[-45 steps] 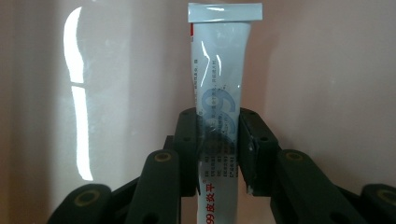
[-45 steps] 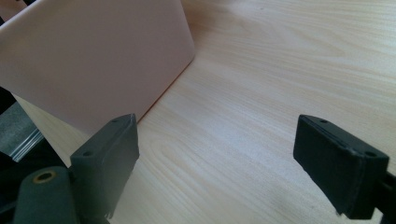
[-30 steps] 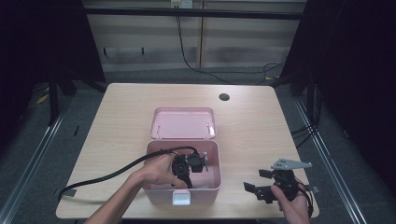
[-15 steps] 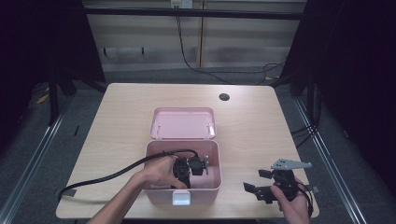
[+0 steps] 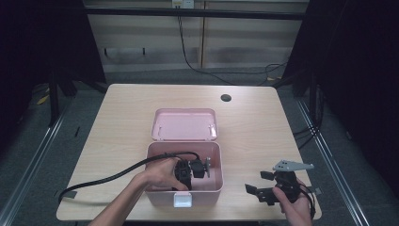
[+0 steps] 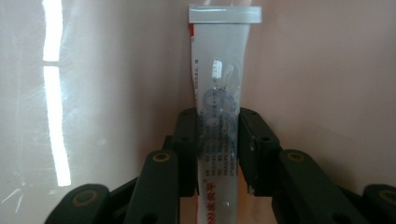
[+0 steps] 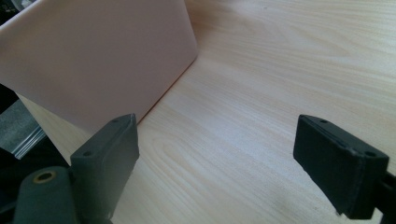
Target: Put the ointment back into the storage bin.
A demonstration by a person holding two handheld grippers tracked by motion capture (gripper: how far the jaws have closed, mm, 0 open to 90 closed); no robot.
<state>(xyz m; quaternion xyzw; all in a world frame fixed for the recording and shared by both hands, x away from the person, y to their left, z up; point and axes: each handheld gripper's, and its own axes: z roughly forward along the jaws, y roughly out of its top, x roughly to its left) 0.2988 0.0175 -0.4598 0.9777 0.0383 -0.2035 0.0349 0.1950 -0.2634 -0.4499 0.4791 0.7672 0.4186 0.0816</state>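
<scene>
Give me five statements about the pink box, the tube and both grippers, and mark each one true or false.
1. The left gripper is shut on a tube. True.
2. The right gripper holds the tube. False: its jaws stand wide apart over the bare table.
3. The left gripper is inside the pink box. True.
4. The box's lid is closed. False: it lies open behind the box.
5. The right gripper is inside the box. False: it rests on the table to its right.
</scene>
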